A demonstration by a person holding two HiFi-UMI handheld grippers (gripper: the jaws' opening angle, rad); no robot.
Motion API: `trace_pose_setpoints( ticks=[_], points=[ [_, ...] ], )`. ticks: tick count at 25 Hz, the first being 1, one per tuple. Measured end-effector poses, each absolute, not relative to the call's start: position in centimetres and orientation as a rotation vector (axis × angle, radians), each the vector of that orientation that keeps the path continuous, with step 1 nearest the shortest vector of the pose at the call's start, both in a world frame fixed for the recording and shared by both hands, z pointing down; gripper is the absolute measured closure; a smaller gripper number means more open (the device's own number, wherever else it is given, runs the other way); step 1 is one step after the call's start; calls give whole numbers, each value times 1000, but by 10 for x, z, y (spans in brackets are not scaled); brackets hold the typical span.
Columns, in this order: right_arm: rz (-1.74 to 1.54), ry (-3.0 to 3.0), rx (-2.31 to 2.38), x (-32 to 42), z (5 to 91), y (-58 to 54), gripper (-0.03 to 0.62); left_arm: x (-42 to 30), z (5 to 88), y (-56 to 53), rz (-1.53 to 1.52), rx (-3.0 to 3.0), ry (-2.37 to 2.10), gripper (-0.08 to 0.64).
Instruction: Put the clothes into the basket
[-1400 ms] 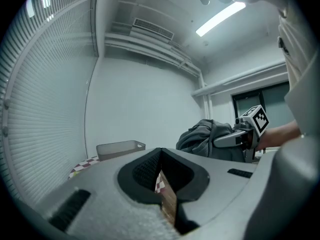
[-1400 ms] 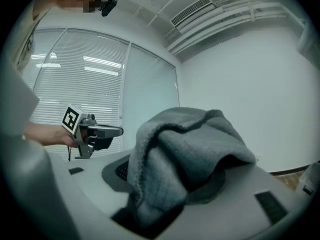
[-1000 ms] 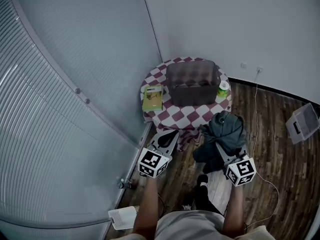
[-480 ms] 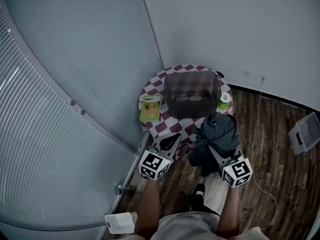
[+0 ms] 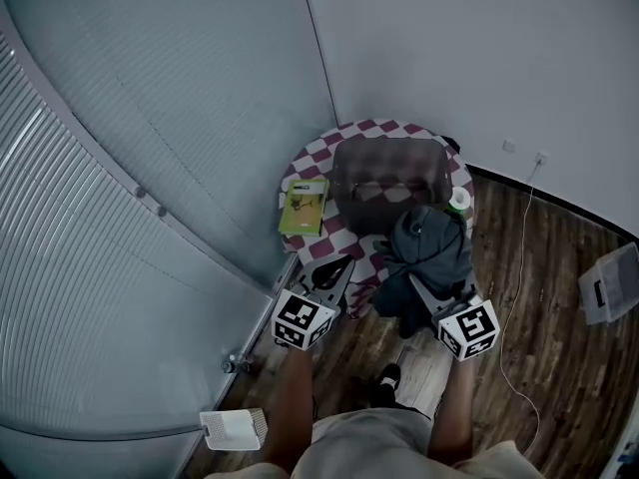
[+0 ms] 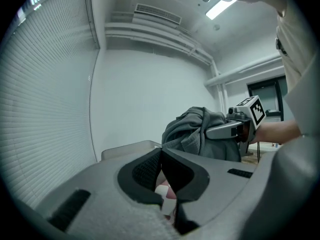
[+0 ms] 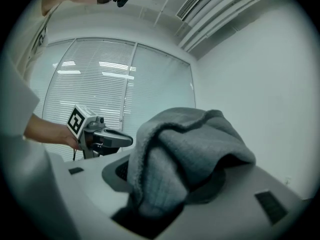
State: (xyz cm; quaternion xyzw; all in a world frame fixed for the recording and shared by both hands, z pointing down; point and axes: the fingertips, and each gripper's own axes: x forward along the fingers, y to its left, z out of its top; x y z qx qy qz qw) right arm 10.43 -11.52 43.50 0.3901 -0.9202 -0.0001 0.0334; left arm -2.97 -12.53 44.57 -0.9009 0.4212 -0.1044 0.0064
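Observation:
A grey basket stands on a small round table with a checked cloth. My right gripper is shut on a dark grey garment, held up at the table's near right edge, just in front of the basket. The cloth drapes over the jaws and hides their tips; in the right gripper view the garment fills the middle. My left gripper hovers at the table's near left edge, shut and empty, its jaws meeting in the left gripper view. There the garment hangs to the right.
A green book lies on the table left of the basket, and a green cup stands at its right. Blinds and a glass wall run along the left. A white box, a cable and a white pad lie on the wooden floor.
Both grippers have come closer to the table. The garment has moved up from beside the table toward the basket's near right corner. The left gripper stays shut.

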Motion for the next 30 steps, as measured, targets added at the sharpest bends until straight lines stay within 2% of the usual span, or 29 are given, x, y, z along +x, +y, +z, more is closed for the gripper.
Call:
trace_pose_setpoints(
  ticks=[12,30],
  points=[
    [-17,-2903,1136,102,418,-138,367,-36,436,-142,-333,-2764,1414,546],
    [-27,-2882,1308,134,392,-180,367,-35,454,-192,-199,-2822,1416,546]
  ],
)
